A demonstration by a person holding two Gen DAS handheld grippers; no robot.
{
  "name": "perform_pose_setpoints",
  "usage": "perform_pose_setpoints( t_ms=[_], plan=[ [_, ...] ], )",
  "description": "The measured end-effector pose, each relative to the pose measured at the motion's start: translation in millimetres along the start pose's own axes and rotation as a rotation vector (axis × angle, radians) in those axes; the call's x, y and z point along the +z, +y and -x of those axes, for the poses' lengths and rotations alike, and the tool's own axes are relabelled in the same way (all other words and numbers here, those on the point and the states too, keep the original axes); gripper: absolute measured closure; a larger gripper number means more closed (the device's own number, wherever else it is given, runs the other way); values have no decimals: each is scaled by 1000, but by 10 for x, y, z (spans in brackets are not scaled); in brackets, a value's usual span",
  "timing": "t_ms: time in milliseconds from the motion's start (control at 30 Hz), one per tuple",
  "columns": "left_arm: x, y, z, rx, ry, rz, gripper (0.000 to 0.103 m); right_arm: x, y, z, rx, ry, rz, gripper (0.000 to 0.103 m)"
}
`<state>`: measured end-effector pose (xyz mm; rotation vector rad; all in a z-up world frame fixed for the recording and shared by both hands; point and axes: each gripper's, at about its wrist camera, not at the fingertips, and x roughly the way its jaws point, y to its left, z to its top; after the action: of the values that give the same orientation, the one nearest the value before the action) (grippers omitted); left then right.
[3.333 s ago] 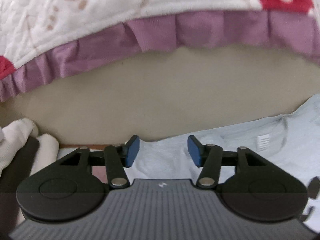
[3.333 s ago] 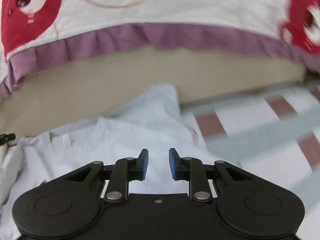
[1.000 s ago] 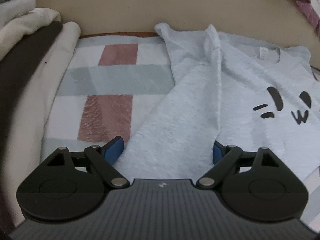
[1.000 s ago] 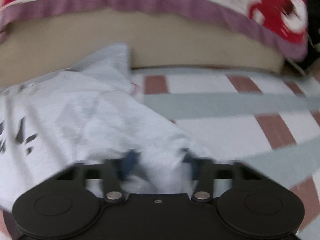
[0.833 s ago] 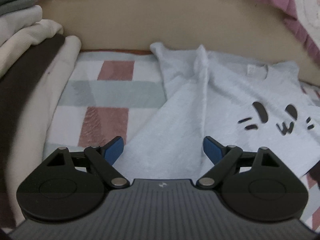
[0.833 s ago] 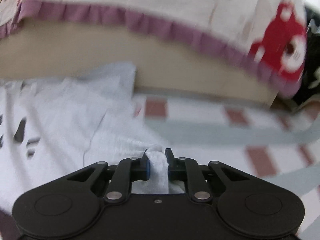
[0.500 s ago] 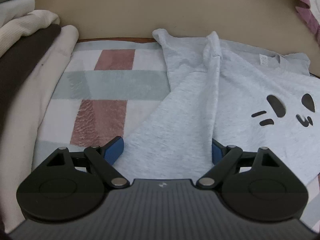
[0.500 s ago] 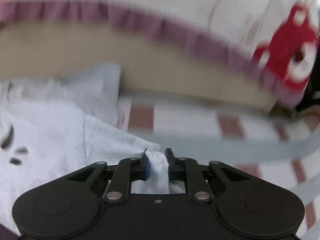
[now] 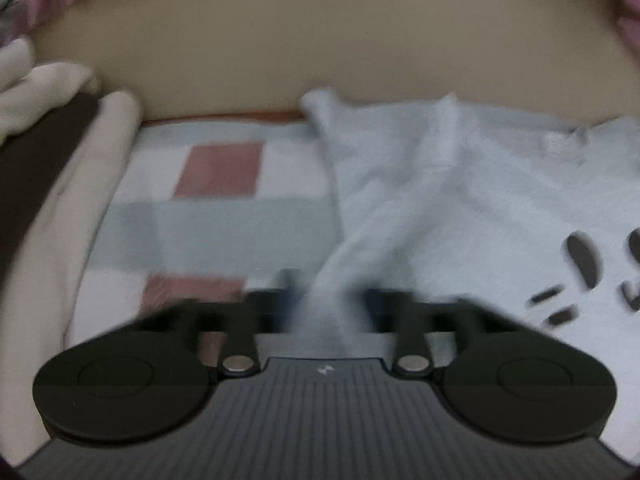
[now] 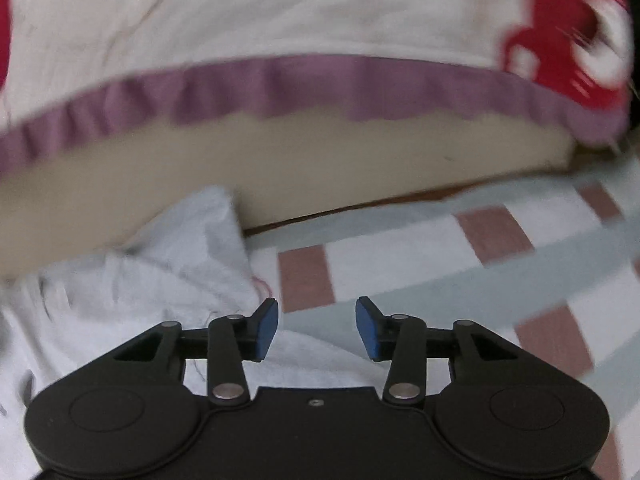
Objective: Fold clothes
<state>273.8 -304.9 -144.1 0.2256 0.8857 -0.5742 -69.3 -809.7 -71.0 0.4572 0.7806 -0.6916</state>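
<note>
Your left gripper (image 9: pixel 326 300) sits low over the bed, pointing toward the beige headboard (image 9: pixel 320 40), and its view is smeared with blur. A bunched ridge of the pale grey t-shirt (image 9: pixel 460 208) runs up between its fingers, which stand fairly close on either side of the cloth; whether they actually pinch it you cannot tell from this picture. The shirt spreads away to the right, face print up, lying on the checked blanket (image 9: pixel 216 208), with a stack of cream and dark folded clothes (image 9: pixel 60 168) along the left edge. Your right gripper (image 10: pixel 316 326) is level and aimed at the same headboard, its blue pads (image 10: pixel 266 330) spread wide apart with nothing between them. It hovers over the shirt's right edge: grey fabric lies under and left of its fingers, while the blanket shows to the right. Above the headboard hangs a white quilt with purple frill (image 10: pixel 280 84).
</note>
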Motion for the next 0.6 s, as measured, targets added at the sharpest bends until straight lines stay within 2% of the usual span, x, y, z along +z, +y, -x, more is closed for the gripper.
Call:
perform_pose_setpoints(
  t_ms=[67,133,200,233,267,300,367,500,567,600],
  plan=[
    [105,75,37,47,-48,-2,100,67,138,-90,7,19,29,55],
    [179,205,61,33,-94,42,100,93,252,-153,10,31,28,55],
    [189,312,17,76,-112,97,97,106,360,-188,20,33,46,55],
    [190,364,-9,102,-120,124,88,113,408,-218,31,36,66,55],
    [173,405,-42,151,-111,137,74,121,460,-262,43,40,88,57],
    [145,450,-74,206,-91,140,69,128,509,-294,57,43,105,59],
    [97,580,-37,205,-77,194,65,124,637,-332,101,51,142,66],
    [23,777,85,177,-79,290,64,152,976,-432,143,43,215,66],
    [12,727,64,145,-65,286,65,188,1136,-521,157,40,243,63],
    [7,696,47,128,-56,281,65,206,1215,-566,165,39,258,56]
  ],
)
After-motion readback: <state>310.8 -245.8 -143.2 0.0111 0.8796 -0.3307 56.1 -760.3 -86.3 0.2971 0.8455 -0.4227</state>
